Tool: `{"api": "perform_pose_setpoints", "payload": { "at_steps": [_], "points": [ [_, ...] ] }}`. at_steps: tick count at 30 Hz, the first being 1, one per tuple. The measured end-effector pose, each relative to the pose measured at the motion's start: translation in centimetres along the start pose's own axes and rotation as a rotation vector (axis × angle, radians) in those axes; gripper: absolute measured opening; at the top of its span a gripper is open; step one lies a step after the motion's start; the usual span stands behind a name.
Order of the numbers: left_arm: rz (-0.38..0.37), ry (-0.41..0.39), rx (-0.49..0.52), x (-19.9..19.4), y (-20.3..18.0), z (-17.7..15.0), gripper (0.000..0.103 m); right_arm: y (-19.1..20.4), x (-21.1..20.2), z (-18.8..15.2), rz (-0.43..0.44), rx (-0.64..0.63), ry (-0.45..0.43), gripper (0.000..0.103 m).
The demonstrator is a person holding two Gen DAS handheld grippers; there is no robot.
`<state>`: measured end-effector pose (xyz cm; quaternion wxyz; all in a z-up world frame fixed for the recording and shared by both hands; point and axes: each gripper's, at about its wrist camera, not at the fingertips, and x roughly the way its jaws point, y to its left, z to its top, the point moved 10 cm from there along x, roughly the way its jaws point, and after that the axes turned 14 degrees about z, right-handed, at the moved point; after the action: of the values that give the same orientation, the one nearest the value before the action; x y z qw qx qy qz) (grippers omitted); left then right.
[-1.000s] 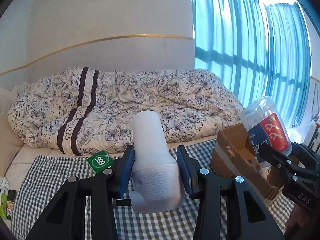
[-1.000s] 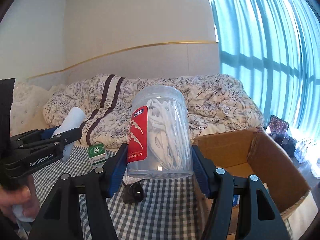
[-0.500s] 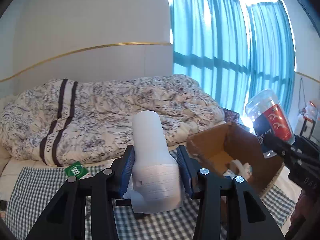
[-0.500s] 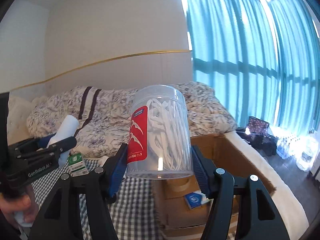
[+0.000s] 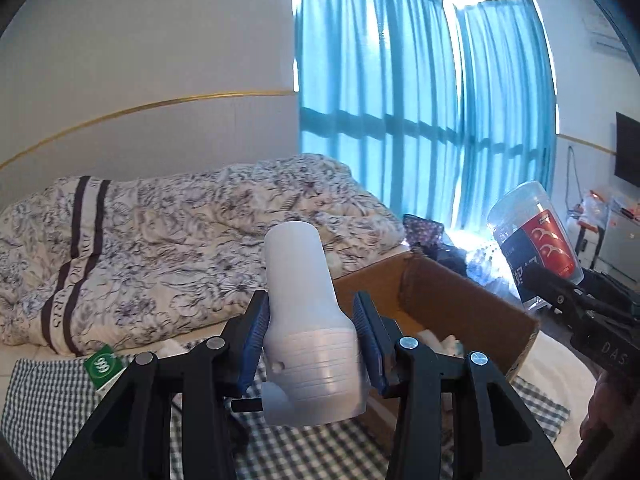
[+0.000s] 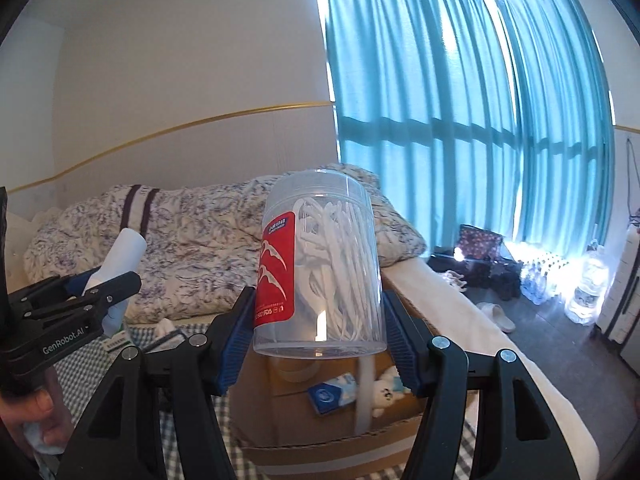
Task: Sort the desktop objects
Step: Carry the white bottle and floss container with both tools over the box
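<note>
Left gripper, seen from its own wrist camera, is clamped on a white bottle; the blue pads press the bottle's ribbed lower part from both sides, and the bottle stands upright between them, rising above the fingertips. Just ahead and to the right of this gripper sits an open cardboard box with pale items inside. A checked cloth lies below, and a green packet rests on it to the left of the fingers. A floral duvet is heaped on the bed beyond. At the far right the right gripper holds a clear jar with a red label, tilted, above and beyond the box's right edge.

From the right wrist camera, the right gripper grips the jar near its base; the jar stands upright between the pads and is full of white floss picks. Directly below and ahead lies the box, with a blue packet and a small white plush toy inside. To the left, the left gripper carries the bottle, tilted, and a hand shows at the lower left edge. Teal curtains hang to the right.
</note>
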<state>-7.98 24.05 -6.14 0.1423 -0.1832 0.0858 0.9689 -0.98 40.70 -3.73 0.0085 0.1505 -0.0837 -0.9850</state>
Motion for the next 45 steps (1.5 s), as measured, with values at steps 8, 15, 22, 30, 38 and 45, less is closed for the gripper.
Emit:
{"api": "perform_pose_setpoints", "payload": {
  "at_steps": [8,15,22,30,38,45],
  "points": [
    [-0.063,-0.011,0.037,0.9,-3.8,0.6,0.044,-2.9,0.3,-0.6,-0.048,0.022,0.034,0.061],
    [-0.096,0.012,0.056,2.5,-6.5,0.7,0.044,-4.2,1.6,-1.8,-0.056,0.036,0.102,0.061],
    [-0.123,0.057,0.081,4.6,-8.4,0.5,0.044,-4.7,2.6,-3.3,-0.039,0.054,0.171,0.061],
    [-0.163,0.132,0.116,7.1,-10.8,-0.8,0.044,-6.2,4.3,-4.1,-0.036,0.084,0.246,0.061],
    [-0.189,0.209,0.178,9.4,-12.9,-2.5,0.044,-7.6,6.4,-6.5,-0.042,0.108,0.373,0.061],
    [-0.209,0.297,0.193,11.3,-13.9,-4.3,0.044,-8.1,8.0,-8.5,-0.052,0.120,0.470,0.061]
  ]
}}
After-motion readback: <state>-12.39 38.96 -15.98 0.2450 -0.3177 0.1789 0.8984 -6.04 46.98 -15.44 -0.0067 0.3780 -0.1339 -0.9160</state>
